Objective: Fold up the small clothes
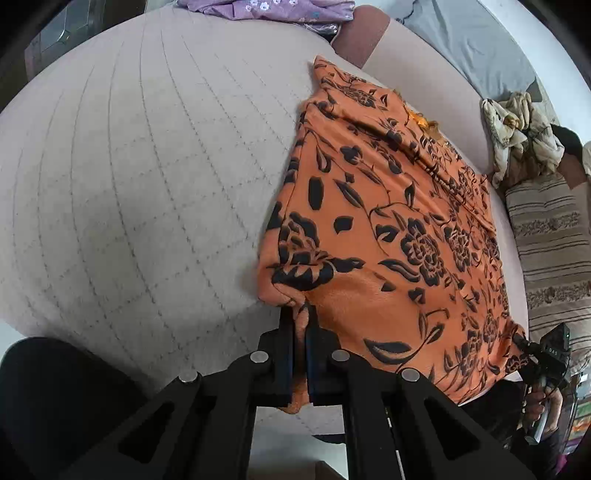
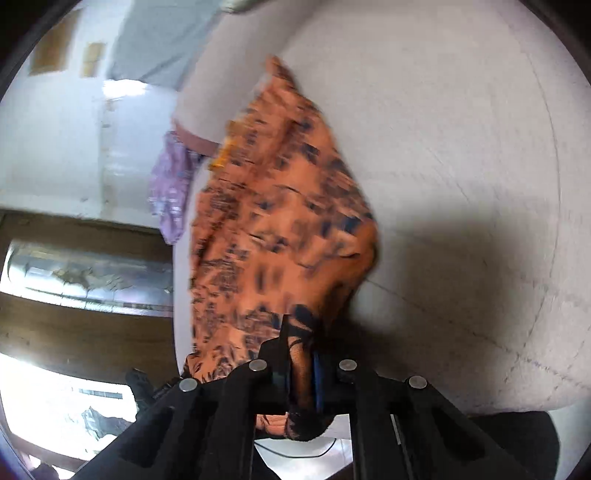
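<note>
While both grippers were clamped on it, the orange garment (image 1: 388, 229) lay spread over the right half of the left wrist frame, on the pale quilted bed cover (image 1: 140, 177). No box, basket or other container appeared in either view. Left gripper (image 1: 300, 321): jaws closed on the garment's near corner, at bottom centre of the frame, cloth pinched between the pads and hanging out below them. Right gripper (image 2: 300, 332): jaws closed likewise on another corner — in the left wrist view it showed at the lower right edge (image 1: 532, 354), cloth drawn taut into it. Garment: orange, fleecy, black flower-and-leaf print, folded layers visible along its upper right edge; badly blurred in the right wrist view. Purple flowered cloth (image 1: 273, 9) sat at top centre, crumpled cream cloth (image 1: 517, 129) at upper right.
</note>
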